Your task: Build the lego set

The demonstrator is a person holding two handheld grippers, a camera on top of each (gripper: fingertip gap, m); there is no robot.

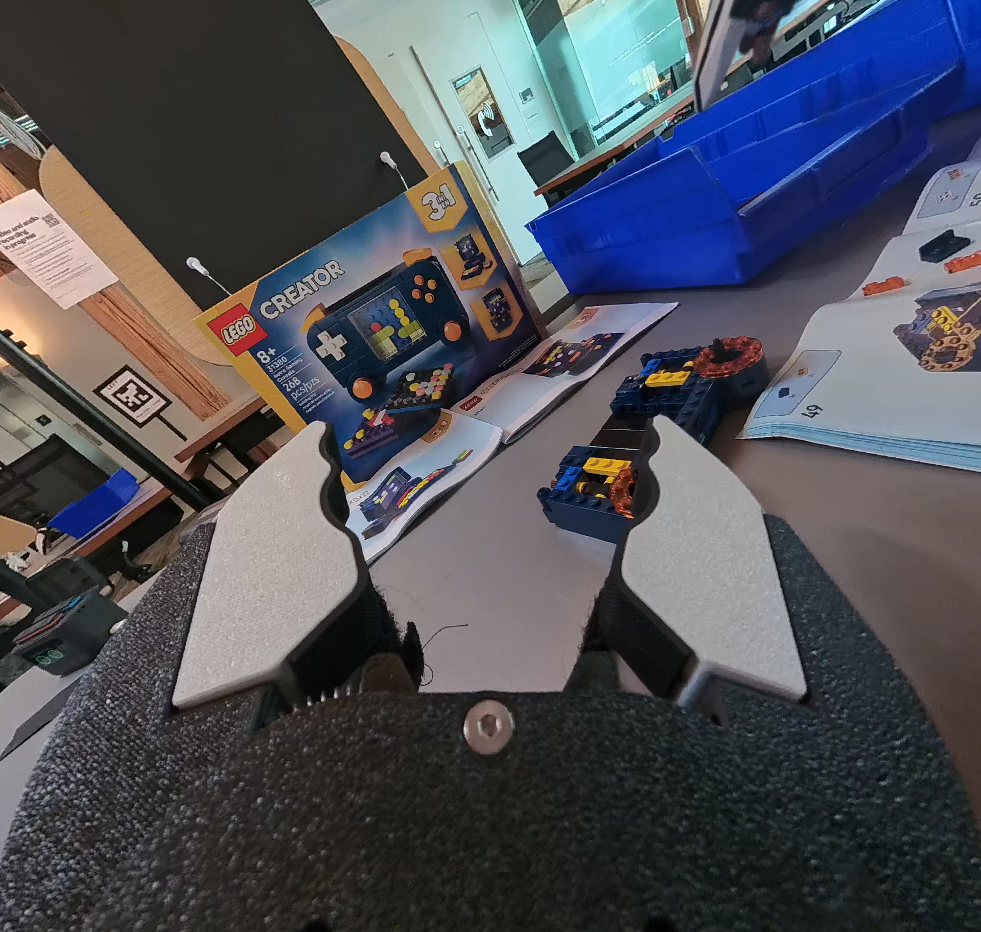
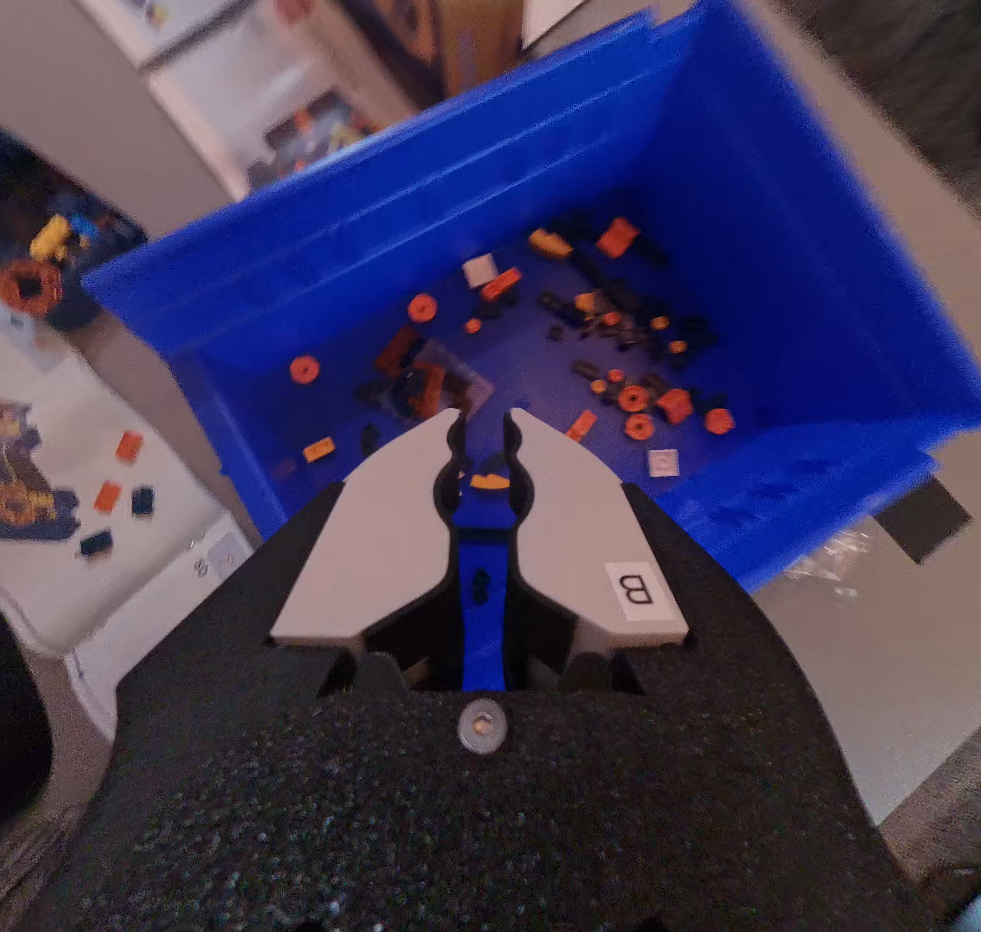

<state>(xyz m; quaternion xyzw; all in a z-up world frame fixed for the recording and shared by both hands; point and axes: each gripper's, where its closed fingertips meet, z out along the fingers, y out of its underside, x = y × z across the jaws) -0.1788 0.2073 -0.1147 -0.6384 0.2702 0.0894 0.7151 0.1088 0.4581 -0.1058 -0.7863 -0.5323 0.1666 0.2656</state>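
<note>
My left gripper (image 1: pixel 488 428) is wide open and low over the grey table (image 1: pixel 478 561), with nothing between its fingers. Its right finger (image 1: pixel 690 508) stands just beside a dark blue brick build (image 1: pixel 589 487) with yellow bricks and orange discs. My right gripper (image 2: pixel 483 415) hangs over a blue bin (image 2: pixel 743 163) of loose orange, dark and white pieces. It is shut on a small orange and dark blue piece (image 2: pixel 488 479), which sits between the pads a little behind the tips. The right wrist view is blurred.
A toy brick set box (image 1: pixel 371 312) stands behind two booklets (image 1: pixel 562 365). An open instruction booklet (image 1: pixel 876 375) lies to the right with a few loose pieces on it (image 2: pixel 109 495). The blue bin (image 1: pixel 743 190) stands at the back right. The tips of one gripper are about 40 centimetres away from the tips of the other.
</note>
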